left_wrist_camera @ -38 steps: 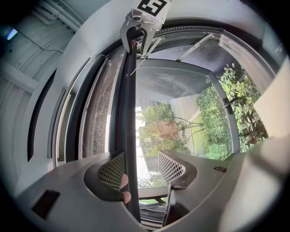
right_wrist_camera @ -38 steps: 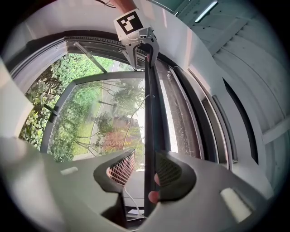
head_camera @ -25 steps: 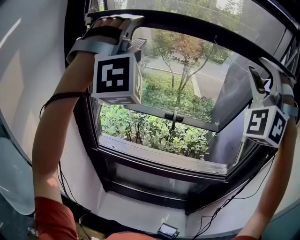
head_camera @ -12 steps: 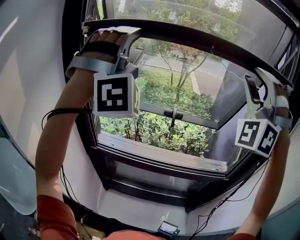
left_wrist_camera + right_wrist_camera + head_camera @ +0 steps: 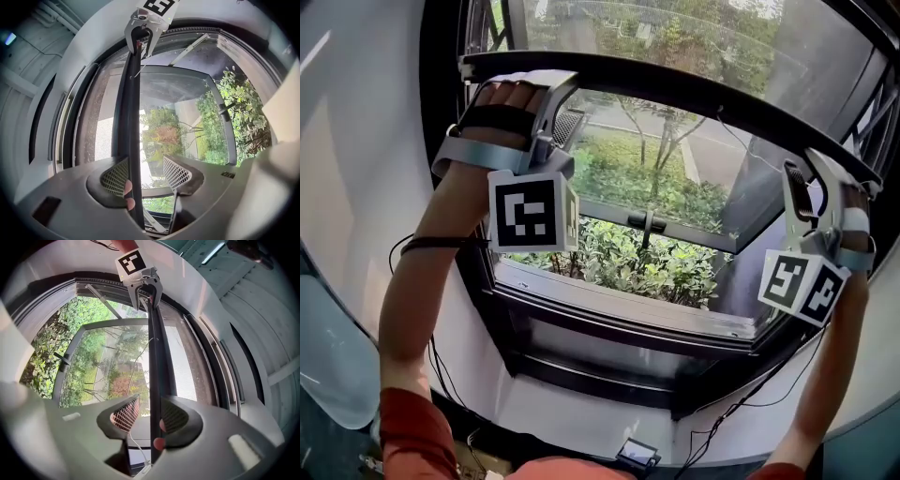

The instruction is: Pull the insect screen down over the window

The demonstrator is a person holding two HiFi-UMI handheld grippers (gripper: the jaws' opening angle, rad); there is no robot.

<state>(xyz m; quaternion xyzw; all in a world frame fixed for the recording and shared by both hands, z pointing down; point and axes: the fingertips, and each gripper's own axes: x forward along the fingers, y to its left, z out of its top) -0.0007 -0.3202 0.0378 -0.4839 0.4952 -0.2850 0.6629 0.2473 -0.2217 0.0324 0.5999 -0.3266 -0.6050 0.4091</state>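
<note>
- My left gripper (image 5: 146, 172) has its jaws spread. The screen's dark pull bar (image 5: 132, 117) runs up between them, lying against the left-hand pad with a clear gap to the other pad. It is hooked, not pinched.
- My right gripper (image 5: 151, 414) mirrors that. Its jaws stand wide, with the same bar passing between them against the right-hand pad and the opposite pad well clear.
- Fingertips (image 5: 127, 187) show just behind the bar at the root of the left jaws, so I judge the hand itself helps to hook it.
- The bar's long axis runs sideways from one gripper to the other, across the width of the window. Each gripper crosses it roughly square, the left one at its left end and the right one near its right end. From either gripper, the other shows at the far end of the bar.
- The insect screen (image 5: 675, 33) lies above the bar and above both grippers, covering only the top of the opening. Under the bar, the open sash (image 5: 675, 239) and the plants (image 5: 609, 262) show unscreened.
- What the coming move turns on is that the lower window frame (image 5: 609, 314) lies well below both grippers, straight down from the bar.
- Neither hand is nearer, since both are already on the bar. From the head view the right one looks slightly lower, so I would bring both down evenly to keep the bar level.
- With the jaws only hooking it, I judge the bar could slip out if a gripper tips.
</note>
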